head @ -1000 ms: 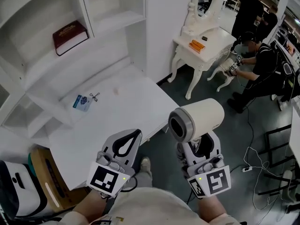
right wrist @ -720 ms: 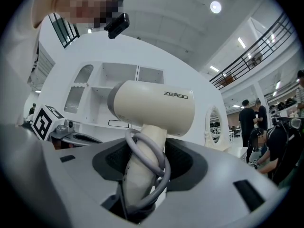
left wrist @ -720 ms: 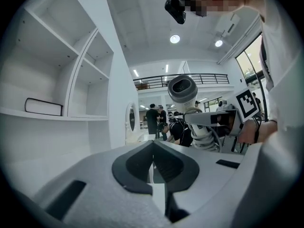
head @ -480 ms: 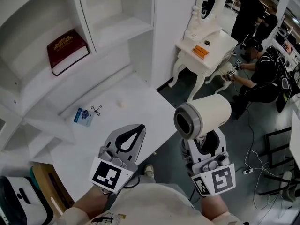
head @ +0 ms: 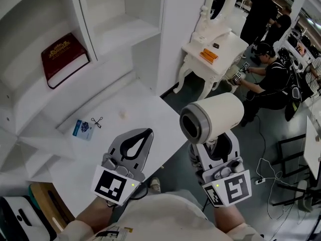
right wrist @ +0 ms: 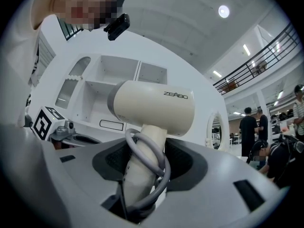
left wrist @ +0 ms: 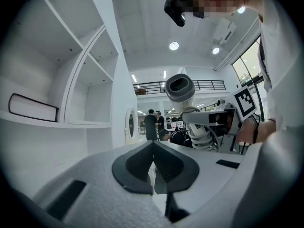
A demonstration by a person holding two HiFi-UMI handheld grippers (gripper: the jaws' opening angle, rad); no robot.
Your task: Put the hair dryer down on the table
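The white table (head: 125,129) lies at ten o'clock from the hair dryer (head: 213,117), which is held over the floor with its handle clamped in the right gripper (head: 214,148). Released here, it would likely fall. The left gripper (head: 138,144) is closed and empty. The looped cord (right wrist: 159,160) could snag the jaws.

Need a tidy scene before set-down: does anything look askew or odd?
One oddity: a grey cord loops loosely round the handle of the hair dryer, caught in the right gripper. Nothing looks spilled or damaged.
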